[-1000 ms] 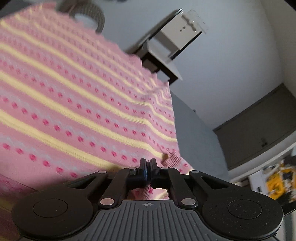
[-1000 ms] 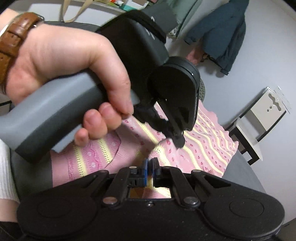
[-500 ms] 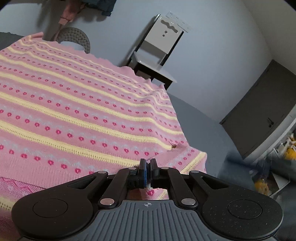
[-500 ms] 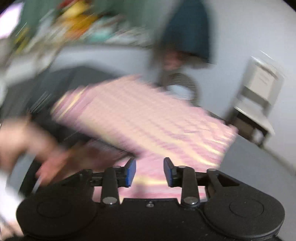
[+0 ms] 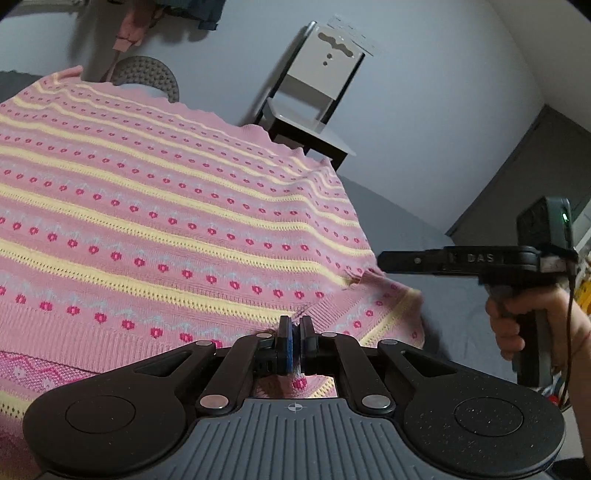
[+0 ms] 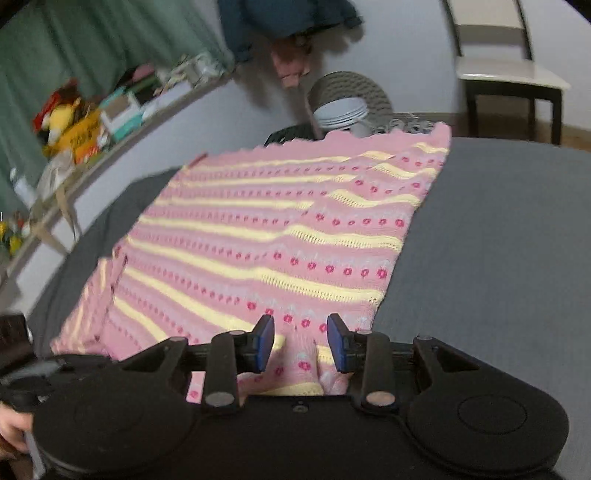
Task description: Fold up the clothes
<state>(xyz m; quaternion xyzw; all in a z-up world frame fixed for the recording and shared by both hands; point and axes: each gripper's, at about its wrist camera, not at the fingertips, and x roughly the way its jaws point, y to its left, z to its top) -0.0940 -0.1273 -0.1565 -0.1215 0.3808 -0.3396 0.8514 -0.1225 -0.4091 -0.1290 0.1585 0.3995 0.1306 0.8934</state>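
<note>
White chair [image 5: 317, 92] by wall beyond grey bed [image 6: 498, 240]; round grey fan [image 6: 351, 99] behind; cluttered shelf [image 6: 92, 122] left; dark jacket [image 6: 288, 18] hanging

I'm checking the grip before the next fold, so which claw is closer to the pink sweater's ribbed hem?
Left. The left claw is shut on the pink sweater at its ribbed hem. The right claw is open over the sweater's side corner, gripping nothing.

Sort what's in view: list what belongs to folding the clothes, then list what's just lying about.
Belongs to the job:
pink knitted sweater, spread on the grey surface
left gripper, shut on the sweater's edge
right gripper, fingers open over the sweater's near edge

Just lying about:
white chair
dark jacket hanging on the wall
cluttered shelf
</note>
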